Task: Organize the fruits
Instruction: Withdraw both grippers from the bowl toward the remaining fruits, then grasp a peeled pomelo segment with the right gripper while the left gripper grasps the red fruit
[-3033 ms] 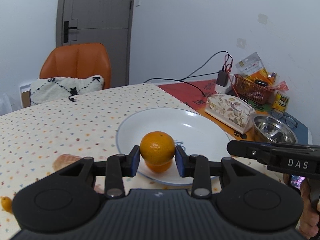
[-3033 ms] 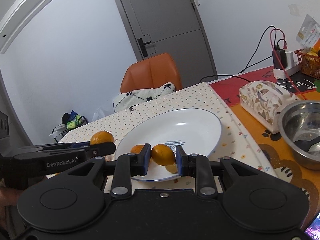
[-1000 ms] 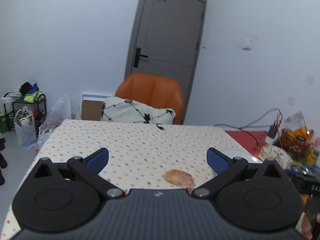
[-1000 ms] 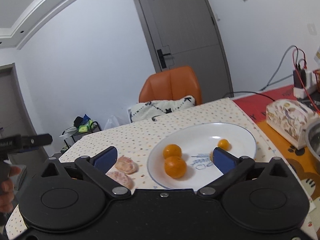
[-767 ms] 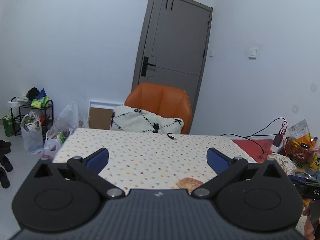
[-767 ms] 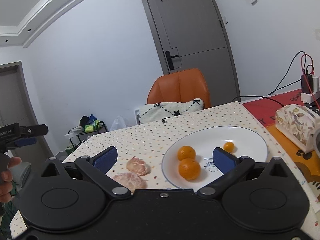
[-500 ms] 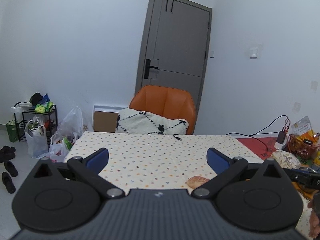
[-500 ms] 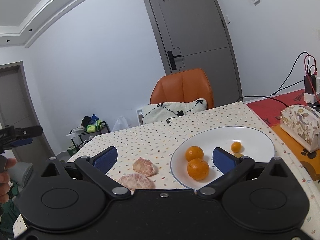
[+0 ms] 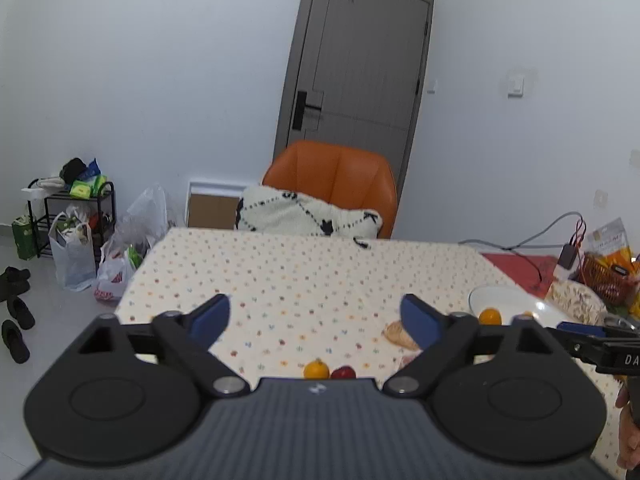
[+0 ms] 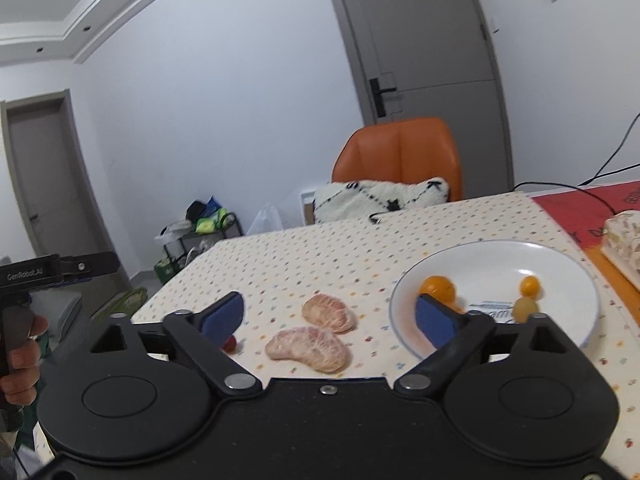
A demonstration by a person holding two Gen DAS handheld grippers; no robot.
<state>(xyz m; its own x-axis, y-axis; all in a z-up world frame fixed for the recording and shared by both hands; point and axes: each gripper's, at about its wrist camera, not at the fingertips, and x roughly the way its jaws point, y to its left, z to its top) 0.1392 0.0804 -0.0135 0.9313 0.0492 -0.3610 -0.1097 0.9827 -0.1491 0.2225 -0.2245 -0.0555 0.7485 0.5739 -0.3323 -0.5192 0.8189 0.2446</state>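
Note:
My left gripper (image 9: 314, 318) hangs over the dotted tablecloth, its jaws closing with nothing between them. Just below it lie a small orange (image 9: 316, 370) and a small red fruit (image 9: 343, 372). My right gripper (image 10: 328, 320) is also closing, and its pads press on nothing. Two peeled citrus pieces (image 10: 328, 312) (image 10: 308, 348) lie on the cloth beyond its fingers. A white plate (image 10: 500, 245) at the right holds an orange (image 10: 438, 288), a small orange (image 10: 530, 285) and a pale round fruit (image 10: 525, 307). A red fruit (image 10: 229, 345) peeks out by the left finger.
An orange chair (image 9: 332, 176) with a white cushion stands at the table's far edge. A patterned box (image 10: 624, 236), cables and a snack basket (image 9: 604, 276) sit at the right end. Bags and a rack (image 9: 72, 216) stand on the floor to the left.
Both grippers' jaws have narrowed from fully wide. Both views have swung left, so the plate sits further right. The small orange and red fruit have come into the left wrist view.

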